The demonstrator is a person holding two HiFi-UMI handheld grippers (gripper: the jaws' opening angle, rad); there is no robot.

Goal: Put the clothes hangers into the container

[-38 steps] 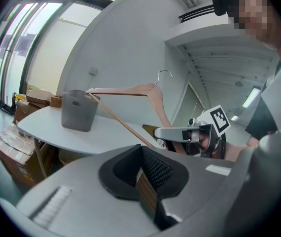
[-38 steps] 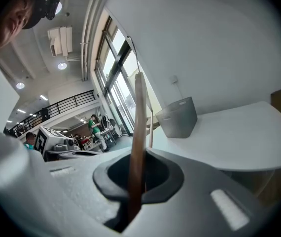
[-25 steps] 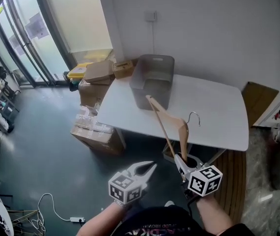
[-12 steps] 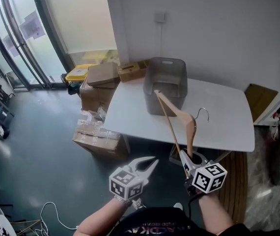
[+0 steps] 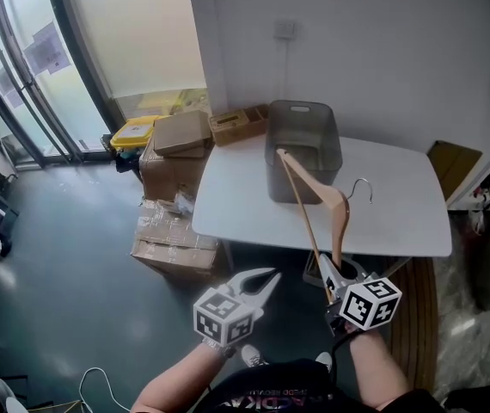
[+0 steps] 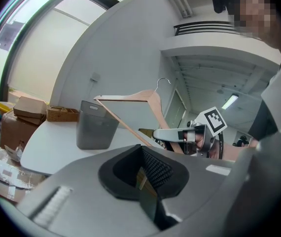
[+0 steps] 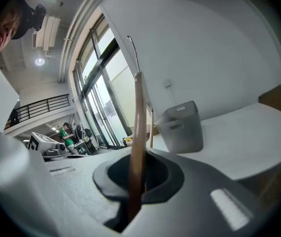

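The right gripper (image 5: 327, 270) is clamped on the lower end of a light wooden clothes hanger with a metal hook (image 5: 339, 218). The hanger slants up toward 11 o'clock, its far tip above the grey plastic rectangular container (image 5: 301, 104) on the white table (image 5: 400, 218). At the right gripper's 9 o'clock, the left gripper (image 5: 264, 280) has its jaws closed on nothing.

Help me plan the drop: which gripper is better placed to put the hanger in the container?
Right. The right gripper is shut on the wooden hanger, whose far end points at the grey container; the left gripper holds nothing.
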